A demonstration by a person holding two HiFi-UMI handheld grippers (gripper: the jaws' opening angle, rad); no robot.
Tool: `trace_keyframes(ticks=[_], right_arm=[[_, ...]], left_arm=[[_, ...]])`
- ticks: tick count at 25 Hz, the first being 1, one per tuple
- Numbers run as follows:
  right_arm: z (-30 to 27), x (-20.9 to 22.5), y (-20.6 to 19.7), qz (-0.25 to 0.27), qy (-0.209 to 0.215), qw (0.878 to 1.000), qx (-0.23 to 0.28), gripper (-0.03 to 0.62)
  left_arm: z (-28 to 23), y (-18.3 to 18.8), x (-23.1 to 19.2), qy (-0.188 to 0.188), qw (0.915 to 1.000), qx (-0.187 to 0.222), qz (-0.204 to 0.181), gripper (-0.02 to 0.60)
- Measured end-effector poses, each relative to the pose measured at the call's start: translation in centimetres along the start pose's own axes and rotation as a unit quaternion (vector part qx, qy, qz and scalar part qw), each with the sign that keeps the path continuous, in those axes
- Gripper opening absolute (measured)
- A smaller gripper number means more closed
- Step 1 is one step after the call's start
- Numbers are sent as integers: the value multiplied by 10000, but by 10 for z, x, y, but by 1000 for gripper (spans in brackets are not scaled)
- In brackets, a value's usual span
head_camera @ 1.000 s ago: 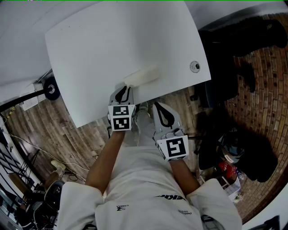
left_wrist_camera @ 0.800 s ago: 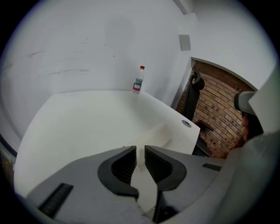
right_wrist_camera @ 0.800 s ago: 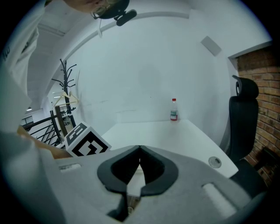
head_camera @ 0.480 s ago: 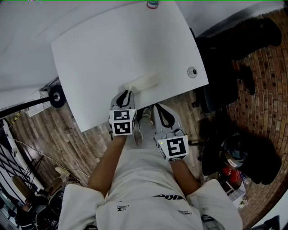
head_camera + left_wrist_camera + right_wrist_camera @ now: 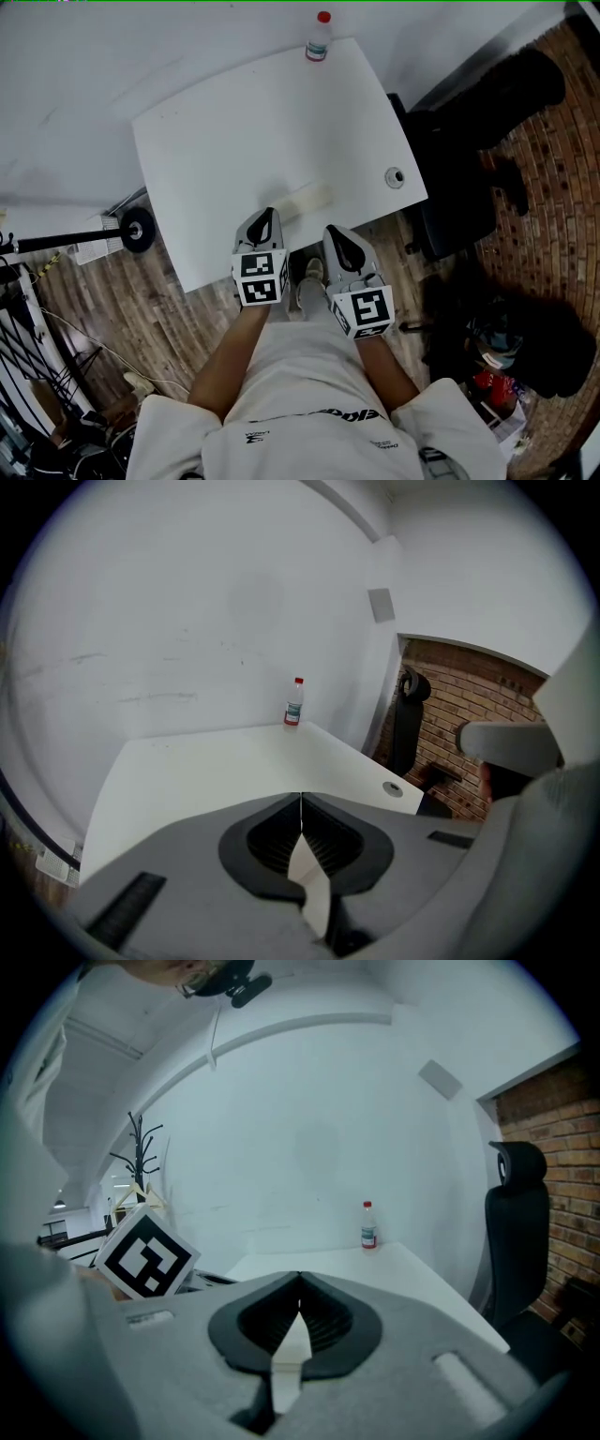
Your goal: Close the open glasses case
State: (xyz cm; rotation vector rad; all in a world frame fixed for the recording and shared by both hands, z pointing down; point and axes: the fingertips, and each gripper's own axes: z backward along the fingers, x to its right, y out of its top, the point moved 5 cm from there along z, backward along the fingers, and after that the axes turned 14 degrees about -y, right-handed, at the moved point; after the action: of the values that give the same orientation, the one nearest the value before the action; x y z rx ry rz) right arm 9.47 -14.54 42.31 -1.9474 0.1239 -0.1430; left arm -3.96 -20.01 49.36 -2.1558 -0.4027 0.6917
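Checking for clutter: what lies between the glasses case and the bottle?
Only bare white table, seen in the head view, between glasses case and bottle.

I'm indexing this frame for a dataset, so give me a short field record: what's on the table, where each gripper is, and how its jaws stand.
surface: white table
glasses case: cream, lying near the table's near edge; open or closed cannot be told
bottle: upright, red cap, at the far edge
left gripper: jaws together, nothing between them, tip close by the case's left end
right gripper: jaws together, nothing between them, just off the table's near edge
task status: case not gripped by either gripper
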Motion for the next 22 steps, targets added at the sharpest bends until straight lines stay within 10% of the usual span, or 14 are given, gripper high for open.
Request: trace_keyframes(ticks=[22], right_arm=[[37,-13,82,-214,202,9976,626,2]], left_arm=[[85,77,61,-327,9928,996,-575,-2]])
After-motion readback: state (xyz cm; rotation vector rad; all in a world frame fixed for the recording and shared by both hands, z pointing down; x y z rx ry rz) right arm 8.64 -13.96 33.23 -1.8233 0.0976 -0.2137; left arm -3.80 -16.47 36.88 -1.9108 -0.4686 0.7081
